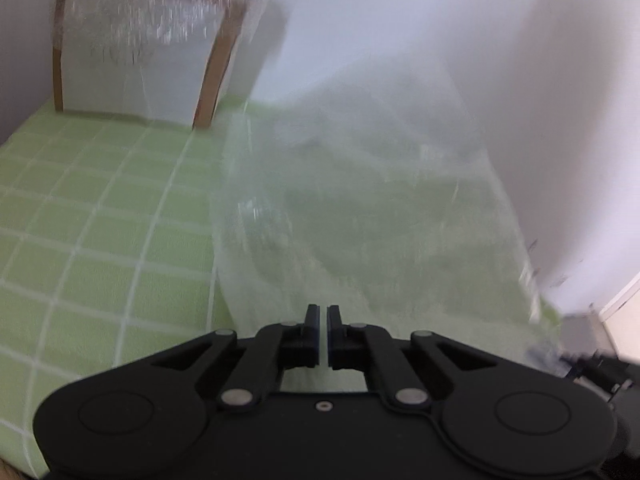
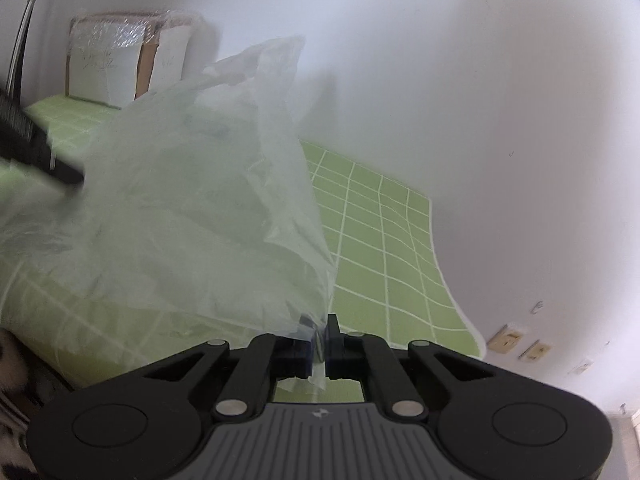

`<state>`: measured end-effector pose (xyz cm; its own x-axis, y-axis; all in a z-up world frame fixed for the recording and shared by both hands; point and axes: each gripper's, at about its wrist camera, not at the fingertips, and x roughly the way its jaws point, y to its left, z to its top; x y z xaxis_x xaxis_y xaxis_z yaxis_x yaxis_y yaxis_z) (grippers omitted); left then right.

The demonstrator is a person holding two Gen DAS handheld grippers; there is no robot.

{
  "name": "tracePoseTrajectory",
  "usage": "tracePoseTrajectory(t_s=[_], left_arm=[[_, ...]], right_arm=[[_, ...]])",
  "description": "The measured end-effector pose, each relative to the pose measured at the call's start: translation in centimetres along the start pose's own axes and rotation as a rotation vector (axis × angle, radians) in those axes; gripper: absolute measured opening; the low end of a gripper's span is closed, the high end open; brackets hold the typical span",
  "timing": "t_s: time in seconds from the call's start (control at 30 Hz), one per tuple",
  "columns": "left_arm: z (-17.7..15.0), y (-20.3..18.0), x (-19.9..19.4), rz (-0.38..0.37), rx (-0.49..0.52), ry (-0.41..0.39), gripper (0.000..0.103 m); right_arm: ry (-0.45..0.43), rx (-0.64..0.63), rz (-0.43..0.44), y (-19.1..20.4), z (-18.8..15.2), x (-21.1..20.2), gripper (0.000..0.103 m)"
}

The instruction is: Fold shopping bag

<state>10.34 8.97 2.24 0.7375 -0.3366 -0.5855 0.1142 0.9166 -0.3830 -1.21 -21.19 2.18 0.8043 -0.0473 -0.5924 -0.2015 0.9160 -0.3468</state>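
Above the green checked tablecloth (image 2: 380,240), against a white wall, a thin see-through shopping bag (image 2: 192,200) hangs lifted and billowing. Right gripper (image 2: 318,334): fingers nearly closed, pinching a bottom edge of the film. Left gripper (image 1: 323,320): fingers almost together at the bag's near edge; whether film lies between them cannot be told through the blur. Wrapped cardboard box (image 1: 136,52) at rear. Step judged: spreading the bag. Next move calls for laying it flat, unwrinkled.
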Motion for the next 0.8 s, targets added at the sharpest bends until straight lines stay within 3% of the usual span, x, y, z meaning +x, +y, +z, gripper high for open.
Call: tracePoseTrajectory(t_s=[0.03, 0.1, 0.13, 0.2, 0.37, 0.43, 0.63, 0.73, 0.8], left_arm=[[0.9, 0.2, -0.4, 0.006, 0.000, -0.033, 0.017], [2.8, 0.7, -0.7, 0.043, -0.008, -0.099, 0.054], [3.6, 1.0, -0.5, 0.068, -0.014, -0.128, 0.055], [4.9, 2.1, 0.6, 0.100, -0.048, -0.143, 0.056], [5.5, 4.6, 4.1, 0.061, -0.176, -0.048, 0.056], [4.8, 3.9, 4.7, 0.076, -0.134, -0.038, 0.055], [2.1, 0.9, 6.4, 0.209, 0.057, -0.005, 0.038], [0.9, -0.4, 6.6, 0.275, 0.114, -0.029, 0.037], [0.4, -1.0, 6.8, 0.304, 0.155, -0.039, 0.037]], right_arm=[[0.004, 0.003, 0.004, -0.1, -0.1, 0.1, 0.005], [0.009, 0.008, 0.014, -0.2, -0.1, 0.2, 0.005], [0.010, 0.005, 0.015, -0.2, 0.0, 0.2, 0.005], [0.011, -0.006, 0.017, -0.1, 0.0, 0.3, 0.005], [0.016, -0.023, 0.018, 0.1, -0.1, 0.6, 0.006], [0.021, -0.024, 0.019, -0.1, -0.1, 1.0, 0.006], [0.032, -0.030, 0.013, 0.1, 0.2, 1.0, 0.006], [0.042, -0.010, 0.010, -0.2, 0.2, 1.0, 0.008], [0.051, 0.014, 0.034, -0.8, 0.2, 0.9, 0.019]])
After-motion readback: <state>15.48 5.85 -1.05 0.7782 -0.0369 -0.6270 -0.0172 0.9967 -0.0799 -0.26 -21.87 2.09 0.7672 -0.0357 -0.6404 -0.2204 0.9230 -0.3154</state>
